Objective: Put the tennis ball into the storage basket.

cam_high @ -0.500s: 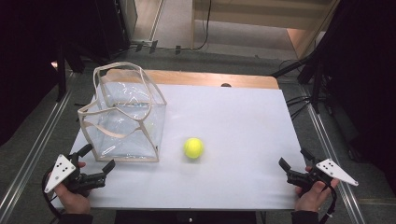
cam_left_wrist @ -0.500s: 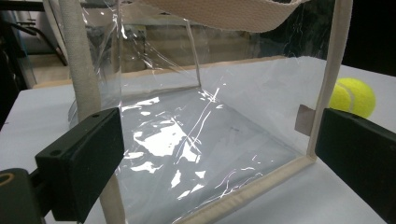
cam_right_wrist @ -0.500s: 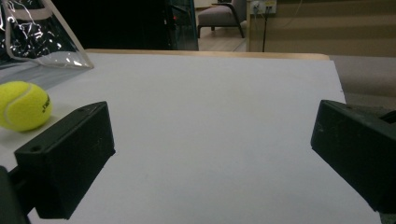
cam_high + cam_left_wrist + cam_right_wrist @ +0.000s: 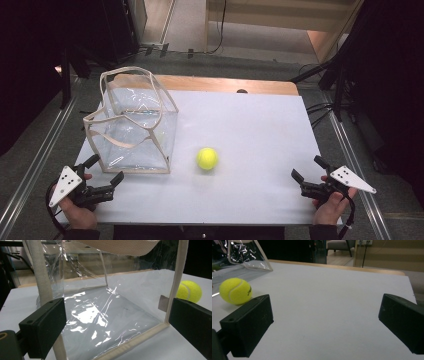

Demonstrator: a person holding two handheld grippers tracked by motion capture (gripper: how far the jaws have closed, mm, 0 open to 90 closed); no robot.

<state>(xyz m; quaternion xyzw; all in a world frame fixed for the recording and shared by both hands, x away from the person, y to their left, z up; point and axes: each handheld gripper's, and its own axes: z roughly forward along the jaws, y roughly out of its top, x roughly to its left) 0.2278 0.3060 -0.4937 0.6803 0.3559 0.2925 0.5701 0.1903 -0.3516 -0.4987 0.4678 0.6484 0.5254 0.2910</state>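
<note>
A clear plastic tote bag with beige webbing trim and handles (image 4: 134, 125) stands upright at the left centre of the high view, on a white rectangular tabletop (image 4: 260, 130). A yellow-green felt tennis ball (image 4: 207, 158) rests on the table just beside the bag's lower right corner, apart from it, at the centre of the frame. The left gripper (image 4: 104, 176) sits at the lower left, its jaws wide apart and holding nothing, aimed at the bag's near face; in the left gripper view the bag's trimmed edge (image 4: 175, 285) stands close ahead between the jaws and the ball (image 4: 189, 291) shows at the right. The right gripper (image 4: 307, 172) sits at the lower right, well apart from the ball, jaws likewise spread wide and empty; its own view places the ball (image 4: 235, 291) at the far left. Judgement: the work stands at the approach stage, nothing yet grasped. The next move likely calls for the left gripper to steady the bag's rim while the right gripper travels leftward to take the ball.
</note>
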